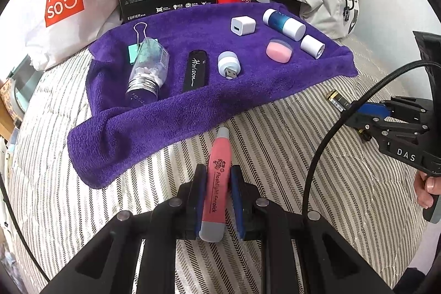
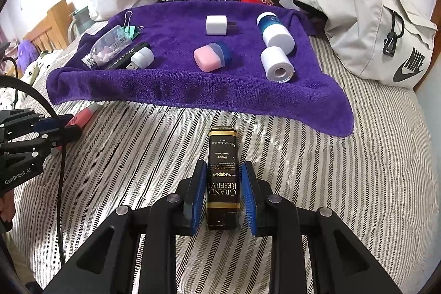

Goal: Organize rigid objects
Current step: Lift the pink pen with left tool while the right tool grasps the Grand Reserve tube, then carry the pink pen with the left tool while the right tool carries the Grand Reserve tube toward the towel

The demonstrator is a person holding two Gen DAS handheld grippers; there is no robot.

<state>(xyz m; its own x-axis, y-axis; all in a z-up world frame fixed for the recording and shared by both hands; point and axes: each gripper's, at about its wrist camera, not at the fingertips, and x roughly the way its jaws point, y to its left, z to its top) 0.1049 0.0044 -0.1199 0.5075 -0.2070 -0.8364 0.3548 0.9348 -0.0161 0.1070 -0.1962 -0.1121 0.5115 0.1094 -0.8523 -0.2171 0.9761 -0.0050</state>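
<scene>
Two grippers, one item each. My left gripper (image 1: 217, 175) has its blue pads closed most of the way around the pink flashlight (image 1: 216, 183) — the left pad looks pressed against its side, the right pad sits just beside it and I can't tell if it's truly touching. The flashlight's long axis runs straight away from the camera, grey butt end at the bottom centre of the frame, pale tip pointing up toward the edge of the purple towel (image 1: 171, 112). It's over the striped bedding (image 1: 275, 156), just short of the towel.

In the right wrist view, my right gripper (image 2: 223, 183) is a bit wider — its fingers (image 2: 249, 192) flank the black-and-gold box (image 2: 222, 178) with a thin sliver of gap on each side, so I'd call it bracketing, not squeezing. That box also lies lengthwise along the fingers, "Grand Reserve" lettering upside down to the camera, far end pointing up at the towel's front hem, sitting on the stripes in the lower middle of the frame.

Up on the towel in that same view: a clear pill bottle (image 2: 109, 47) upper left, a white charger cube (image 2: 216, 25) top centre, a pink case (image 2: 209, 57) in the middle and two white cylinders at right.
</scene>
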